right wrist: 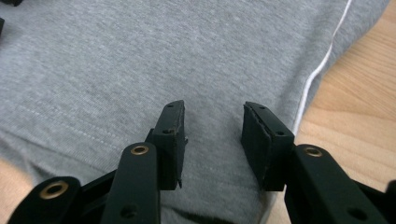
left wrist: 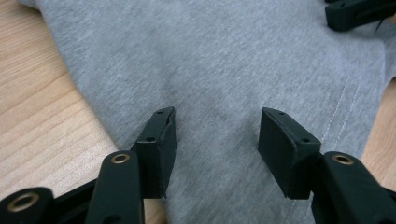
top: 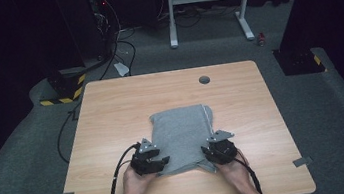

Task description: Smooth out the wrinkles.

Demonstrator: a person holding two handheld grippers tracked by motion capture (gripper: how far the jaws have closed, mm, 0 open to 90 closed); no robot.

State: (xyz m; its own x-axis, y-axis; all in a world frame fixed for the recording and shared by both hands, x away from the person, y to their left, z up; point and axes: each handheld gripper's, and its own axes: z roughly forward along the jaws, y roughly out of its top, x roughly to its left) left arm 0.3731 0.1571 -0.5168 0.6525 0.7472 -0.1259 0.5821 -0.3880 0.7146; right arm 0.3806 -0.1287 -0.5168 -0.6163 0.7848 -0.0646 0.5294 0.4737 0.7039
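In the left gripper view the left gripper (left wrist: pixel 215 133) has its jaws standing apart over grey cloth, nothing pinched between them; in the right gripper view the right gripper (right wrist: pixel 212 135) is the same, jaws parted above the fabric with a stitched hem running across the lower left of that frame. In the high view both tools sit at the bottom centre of the frame, the left gripper (top: pixel 156 162) at the near-left corner of the folded grey garment (top: pixel 182 133) and the right gripper (top: pixel 216 152) at its near-right corner, so each hand is nearest its own corner. The garment lies directly ahead of both, its long axis running away from the person toward the top of the frame, with a white-piped edge (right wrist: pixel 322 65) along its right side. The near hem is the edge within reach. Beyond the cloth the wooden table (top: pixel 111 110) lies bare up to its far edge, apart from a small grey grommet (top: pixel 204 79), which I judge leaves ample room to fold the near end forward.
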